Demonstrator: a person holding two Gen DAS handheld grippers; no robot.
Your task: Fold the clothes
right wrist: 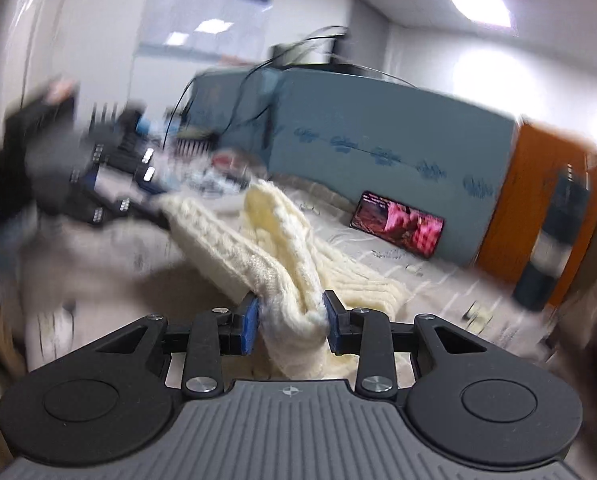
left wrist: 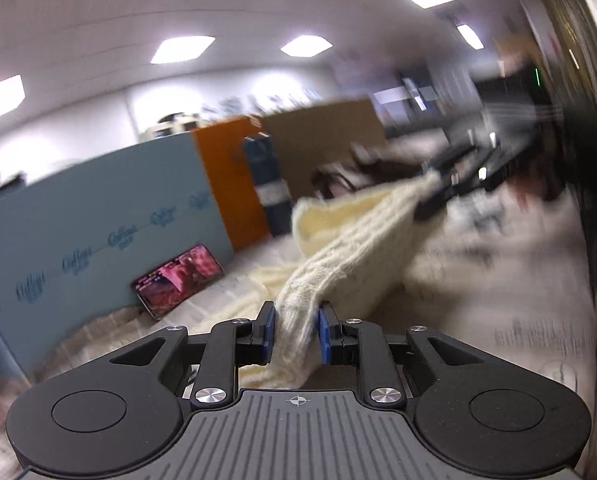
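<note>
Nearest me, my left hand-held gripper [left wrist: 296,334] is clenched on one bunched edge of the single cream knit sweater [left wrist: 350,240], both blue pads [left wrist: 269,330] pressing the wool. My right hand-held gripper [right wrist: 289,326] is clamped on a thicker fold of the same sweater [right wrist: 274,240]. The garment hangs stretched between the two grippers, lifted off the printed cloth of the counter [left wrist: 518,280], with part of it trailing on the surface. Beyond it I count one phone [right wrist: 396,229] with a lit pinkish screen, leaning against one blue panel [right wrist: 378,128]. One orange panel [right wrist: 538,192] stands beside that. Farther back everything is blurred.
</note>
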